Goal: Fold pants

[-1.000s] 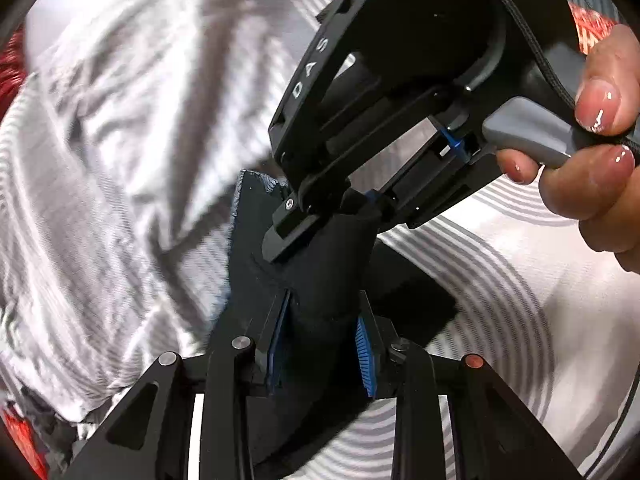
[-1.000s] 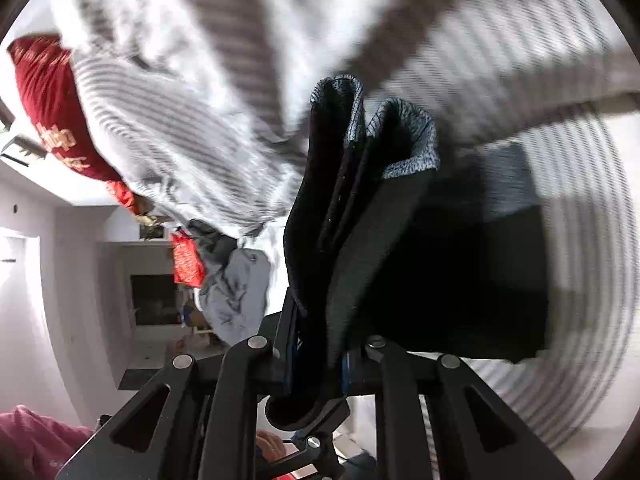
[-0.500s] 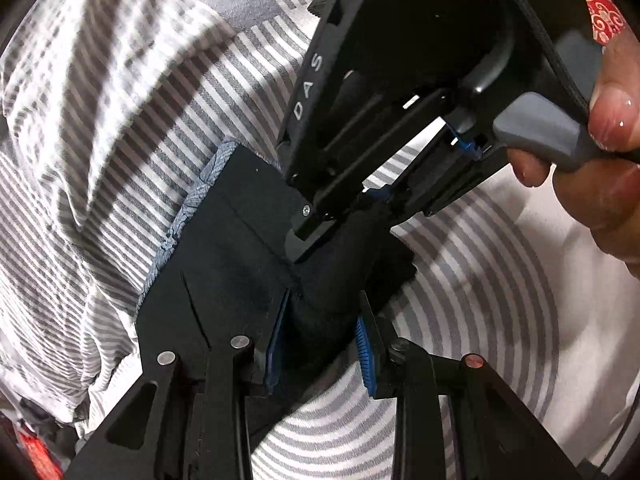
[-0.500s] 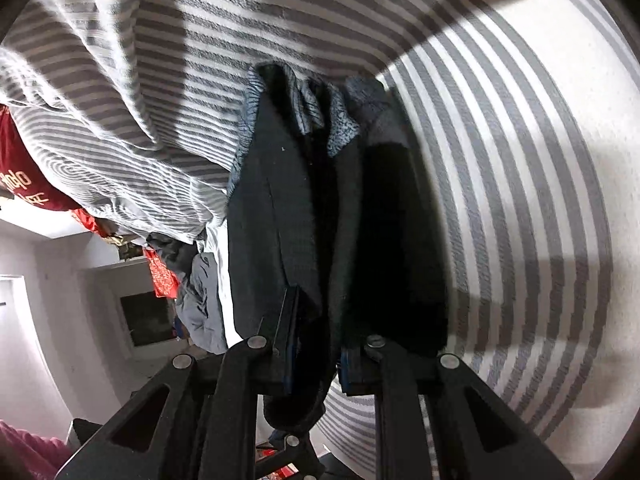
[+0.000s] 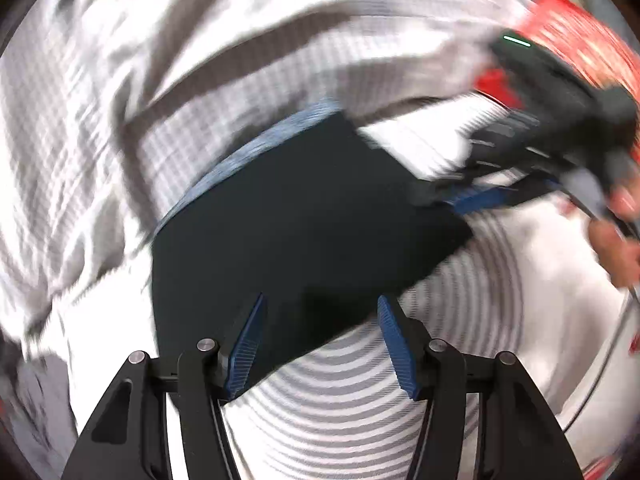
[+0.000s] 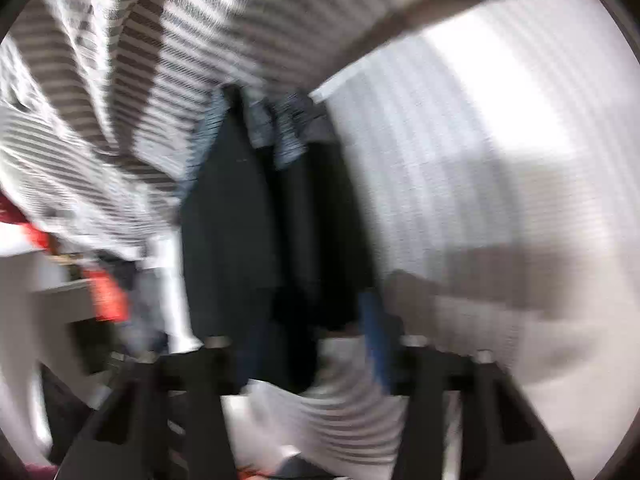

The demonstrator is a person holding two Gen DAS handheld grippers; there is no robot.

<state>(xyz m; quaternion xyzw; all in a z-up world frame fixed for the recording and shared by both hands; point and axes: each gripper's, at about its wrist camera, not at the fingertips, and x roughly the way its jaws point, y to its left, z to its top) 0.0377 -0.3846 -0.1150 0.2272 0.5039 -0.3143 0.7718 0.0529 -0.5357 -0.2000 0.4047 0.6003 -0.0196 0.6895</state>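
The dark folded pants (image 5: 296,216) with a blue-grey waistband lie flat on the striped bedding. My left gripper (image 5: 320,332) is open, its blue pads either side of the pants' near edge, holding nothing. In the left wrist view my right gripper (image 5: 480,196) is blurred at the pants' right corner, its blue pads apart. In the right wrist view the pants (image 6: 256,240) lie ahead and my right gripper (image 6: 308,344) is open, the picture motion-blurred.
Grey-and-white striped bedding (image 5: 200,80) is rumpled behind and left of the pants. A red patterned cloth (image 5: 576,48) lies at the far right. A person's hand (image 5: 616,240) holds the right gripper. Room furniture and red items (image 6: 104,292) show at left.
Both grippers have opened and let go of the pants. The pants now lie flat on the bed. The right gripper has drawn away to the right, and both views are blurred by motion.
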